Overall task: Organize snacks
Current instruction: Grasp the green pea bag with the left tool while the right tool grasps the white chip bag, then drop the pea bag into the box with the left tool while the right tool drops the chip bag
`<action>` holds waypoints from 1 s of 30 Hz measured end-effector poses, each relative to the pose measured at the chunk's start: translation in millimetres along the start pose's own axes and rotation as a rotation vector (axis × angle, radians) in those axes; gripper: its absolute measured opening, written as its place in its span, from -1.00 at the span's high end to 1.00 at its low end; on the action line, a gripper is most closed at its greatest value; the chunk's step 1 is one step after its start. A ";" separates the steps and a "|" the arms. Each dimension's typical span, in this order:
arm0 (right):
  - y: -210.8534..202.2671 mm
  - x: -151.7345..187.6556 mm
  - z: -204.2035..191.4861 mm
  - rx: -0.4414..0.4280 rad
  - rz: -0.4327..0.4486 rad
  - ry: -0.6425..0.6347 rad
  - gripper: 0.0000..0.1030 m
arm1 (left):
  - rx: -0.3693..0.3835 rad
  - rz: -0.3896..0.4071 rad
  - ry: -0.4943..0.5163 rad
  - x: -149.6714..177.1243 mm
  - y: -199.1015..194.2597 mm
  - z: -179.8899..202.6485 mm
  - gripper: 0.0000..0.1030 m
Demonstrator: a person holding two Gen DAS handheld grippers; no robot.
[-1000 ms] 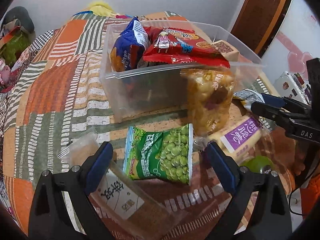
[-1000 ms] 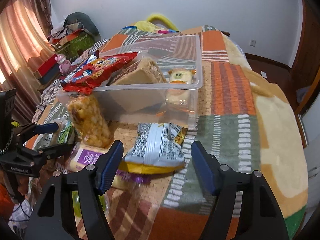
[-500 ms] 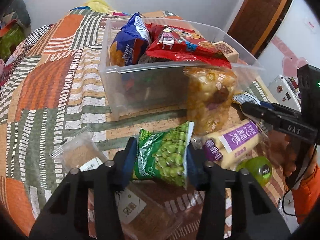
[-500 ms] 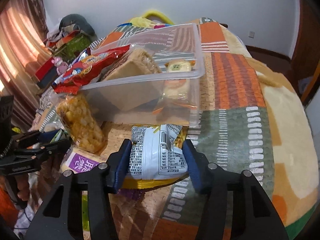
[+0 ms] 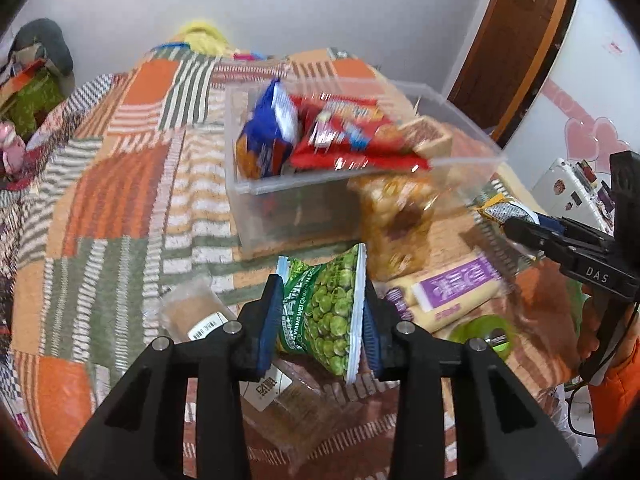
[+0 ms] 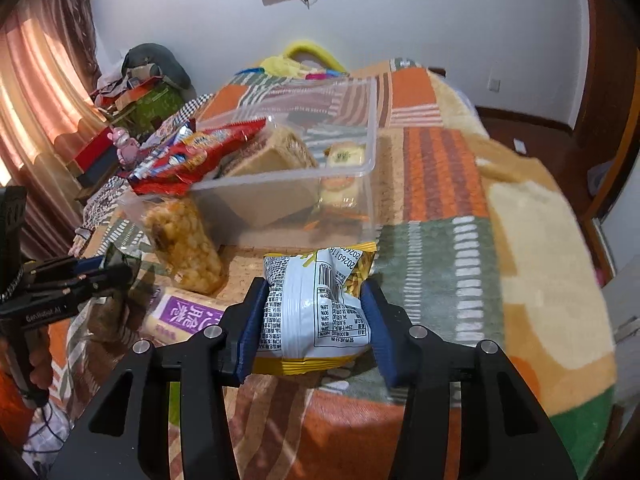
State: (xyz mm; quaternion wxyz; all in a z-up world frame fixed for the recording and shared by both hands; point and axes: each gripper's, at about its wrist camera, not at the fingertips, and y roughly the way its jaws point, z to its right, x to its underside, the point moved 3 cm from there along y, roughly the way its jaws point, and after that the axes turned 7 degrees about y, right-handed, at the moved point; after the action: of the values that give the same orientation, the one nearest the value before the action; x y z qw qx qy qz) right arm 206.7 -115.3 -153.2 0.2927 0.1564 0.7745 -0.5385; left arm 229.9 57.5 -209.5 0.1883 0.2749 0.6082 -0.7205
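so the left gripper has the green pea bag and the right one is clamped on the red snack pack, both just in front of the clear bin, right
Not quite. The right gripper is clamped on a white and yellow snack bag, as the right wrist view shows; the red snack pack lies in the clear bin. The left gripper does hold the green pea bag.

Black two-finger tool (image 5: pixel 320 320) — blue pads (image 5: pixel 269 324), silver screws, "DAS" lettering, orange sleeve (image 5: pixel 616 384)
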 end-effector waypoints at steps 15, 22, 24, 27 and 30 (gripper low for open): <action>-36.5 -38.5 -12.2 -0.029 0.159 -0.020 0.14 | -0.023 0.174 0.040 -62.0 -49.9 21.4 0.30; -33.7 -61.4 -20.2 -0.018 0.195 -0.046 0.14 | -0.022 0.215 0.029 -95.8 -42.0 17.1 0.30; -30.0 -68.4 -20.7 -0.015 0.199 -0.048 0.14 | -0.024 0.219 0.022 -104.5 -37.0 15.8 0.30; -20.6 -78.8 -21.5 -0.018 0.193 -0.049 0.14 | -0.022 0.217 0.012 -115.2 -26.3 14.5 0.30; -8.8 -86.3 -23.9 -0.009 0.185 -0.056 0.14 | -0.031 0.215 0.010 -124.8 -12.8 13.1 0.30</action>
State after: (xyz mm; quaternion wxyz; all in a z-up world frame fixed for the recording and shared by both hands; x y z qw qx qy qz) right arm 262.3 -90.1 -87.1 0.3633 0.2109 0.7507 -0.5098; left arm 317.1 39.2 -120.2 0.2656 0.3392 0.5874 -0.6851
